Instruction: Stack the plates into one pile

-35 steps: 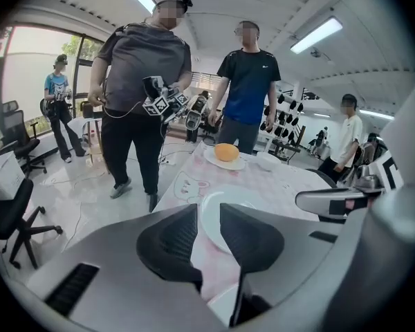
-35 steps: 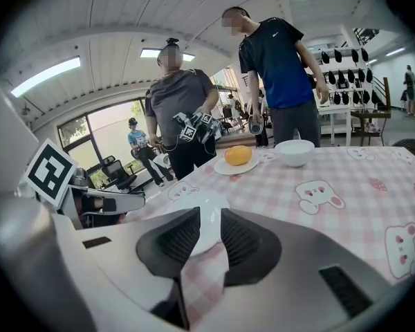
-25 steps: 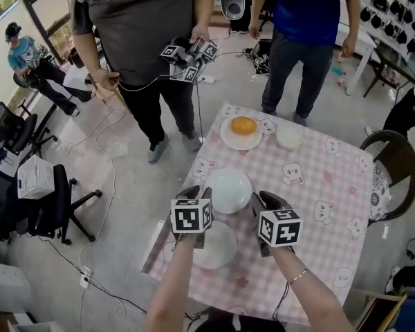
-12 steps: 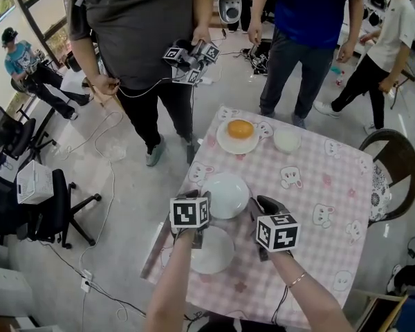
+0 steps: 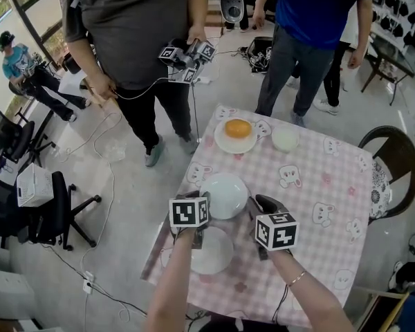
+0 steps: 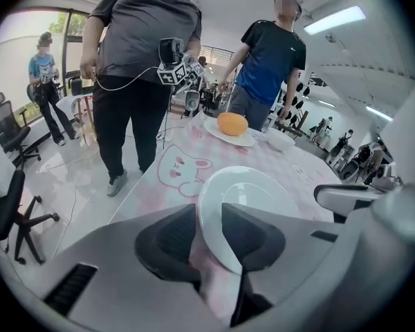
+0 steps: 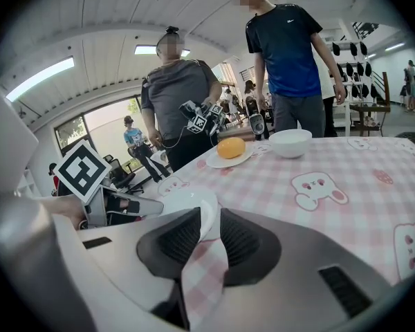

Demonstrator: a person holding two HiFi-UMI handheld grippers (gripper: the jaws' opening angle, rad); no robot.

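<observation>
Two white plates lie on the pink checked table point(image 5: 318, 185). The farther plate point(image 5: 225, 194) has both grippers at its near edge. My left gripper point(image 5: 203, 200) straddles its left rim; in the left gripper view the plate point(image 6: 252, 199) runs between the jaws of that gripper point(image 6: 209, 216), which have just been closing and now press on it. My right gripper point(image 5: 253, 207) grips the right rim; the plate's edge point(image 7: 187, 203) sits between the pads of that gripper point(image 7: 209, 220). The nearer plate point(image 5: 214, 254) lies by the table's front left edge, partly under my left forearm.
At the table's far end stand a plate carrying an orange point(image 5: 238, 128) and a white bowl point(image 5: 285, 139). Two people point(image 5: 145, 40) point(image 5: 311, 26) stand just beyond it, one holding marker-cube grippers point(image 5: 187, 52). A dark chair point(image 5: 398, 164) is at the right.
My left gripper has sunk slightly onto the farther plate's rim. The right gripper has not moved. Someone in white has crossed behind the person in blue.
</observation>
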